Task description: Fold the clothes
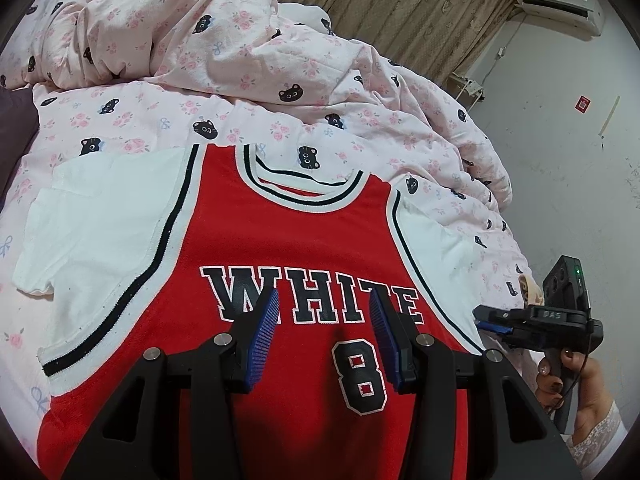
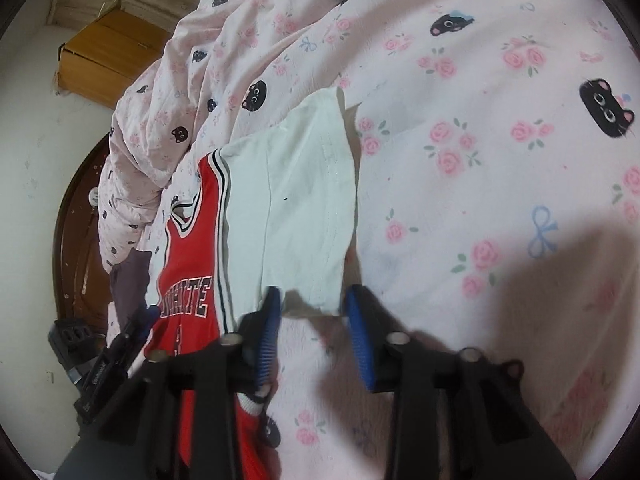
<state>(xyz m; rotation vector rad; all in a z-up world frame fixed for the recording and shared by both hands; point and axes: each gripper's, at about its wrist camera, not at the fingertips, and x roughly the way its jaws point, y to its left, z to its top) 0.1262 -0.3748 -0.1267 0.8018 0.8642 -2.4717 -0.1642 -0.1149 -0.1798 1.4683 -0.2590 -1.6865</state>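
A red jersey [image 1: 304, 240] with white sleeves, printed "WHITE 8", lies flat and face up on the pink cat-print bedspread [image 1: 140, 120]. My left gripper [image 1: 325, 300] hovers open over the chest lettering with nothing between its blue pads. My right gripper [image 2: 313, 296] is open too. The hem corner of one white sleeve [image 2: 296, 200] lies in the gap between its fingertips, not clamped. In the left wrist view, a hand holds the right gripper [image 1: 486, 318] at the jersey's right edge. The red body of the jersey [image 2: 188, 264] shows at left in the right wrist view.
A rumpled duvet [image 1: 200, 40] of the same print is heaped at the far side of the bed. A cardboard box [image 2: 104, 52] and a dark wooden headboard [image 2: 76, 232] lie beyond it. A grey-purple cloth [image 2: 130, 276] lies beside the jersey. The bed edge and wall [image 1: 580, 200] are to the right.
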